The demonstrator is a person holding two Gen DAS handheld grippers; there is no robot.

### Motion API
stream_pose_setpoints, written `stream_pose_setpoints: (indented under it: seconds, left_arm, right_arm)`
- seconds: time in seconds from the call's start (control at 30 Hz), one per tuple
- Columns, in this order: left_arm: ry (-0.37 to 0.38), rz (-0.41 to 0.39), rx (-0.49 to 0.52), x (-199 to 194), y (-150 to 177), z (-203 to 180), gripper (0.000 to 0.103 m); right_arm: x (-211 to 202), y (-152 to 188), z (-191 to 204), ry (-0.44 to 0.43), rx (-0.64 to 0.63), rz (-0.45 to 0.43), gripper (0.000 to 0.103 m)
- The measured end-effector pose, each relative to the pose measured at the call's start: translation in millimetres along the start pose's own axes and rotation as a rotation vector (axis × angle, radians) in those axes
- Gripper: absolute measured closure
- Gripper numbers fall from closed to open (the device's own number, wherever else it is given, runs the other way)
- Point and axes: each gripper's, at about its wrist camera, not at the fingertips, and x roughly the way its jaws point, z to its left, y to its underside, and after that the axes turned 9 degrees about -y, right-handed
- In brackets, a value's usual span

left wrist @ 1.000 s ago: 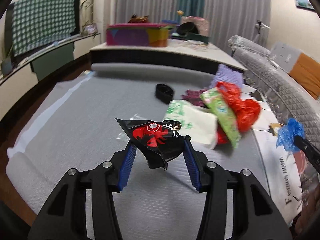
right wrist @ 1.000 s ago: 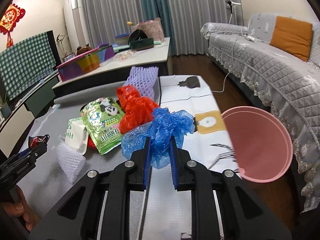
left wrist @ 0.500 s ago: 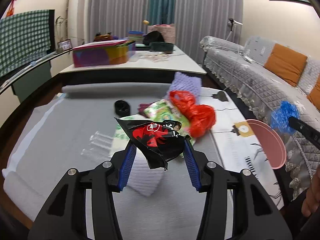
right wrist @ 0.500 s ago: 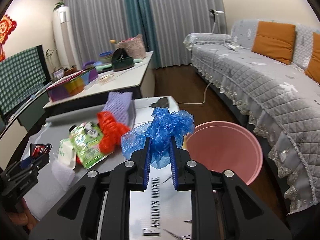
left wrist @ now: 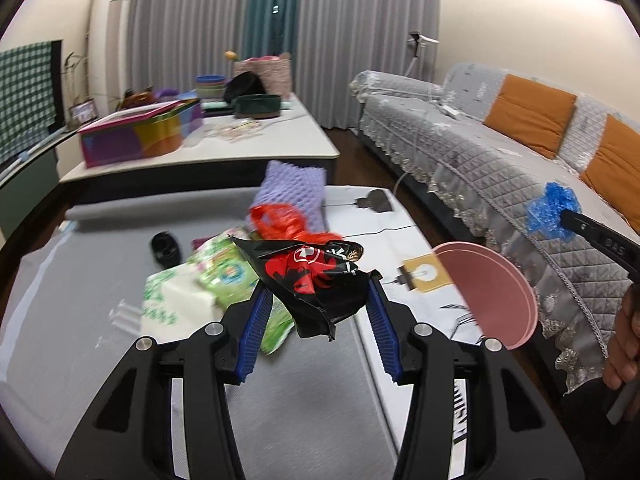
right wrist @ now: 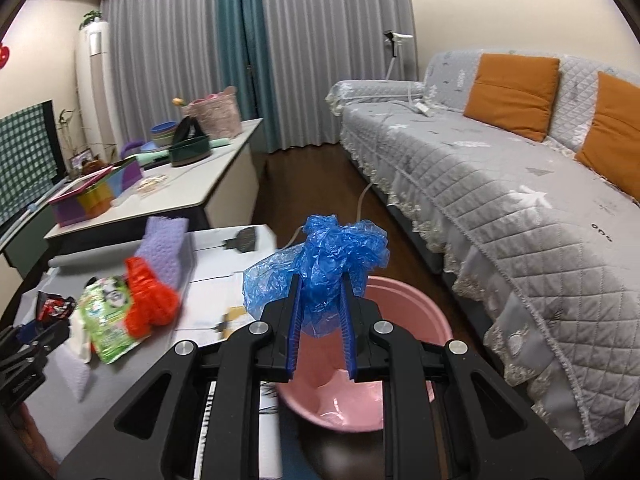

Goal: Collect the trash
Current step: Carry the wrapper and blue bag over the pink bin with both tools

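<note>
Pink basin (right wrist: 404,308): my landmark, on the floor beside the low table.
Blue plastic bag (right wrist: 324,256): above the basin, pinched in my right gripper (right wrist: 320,320); feather-light, soft, may cling on release.
Black-red wrapper (left wrist: 312,280): left of the basin, over the table, clamped in my left gripper (left wrist: 316,320); crinkly, slick, best held mid-body.

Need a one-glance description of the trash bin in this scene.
Find the grey quilted sofa; on the floor between it and the low table sits a round pink plastic basin. It is the only open, pink container, directly under the right gripper.
</note>
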Motion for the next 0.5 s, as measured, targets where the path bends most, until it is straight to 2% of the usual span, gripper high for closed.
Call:
stream_pose_setpoints:
  seconds: [0.23,0.5]
  left_arm:
    - [0.068,-0.019,0.050,12.3,-8.5,-33.8,0.055]
    - [0.149,-0.033,0.101,25.7,-13.6,-69.5,0.055]
  right_arm:
    - [13.5,5.5,-36.7,0.042,0.067,-0.002,0.085]
    - [20.9,7.1,-56.2,0.061,0.118,-0.018,0.085]
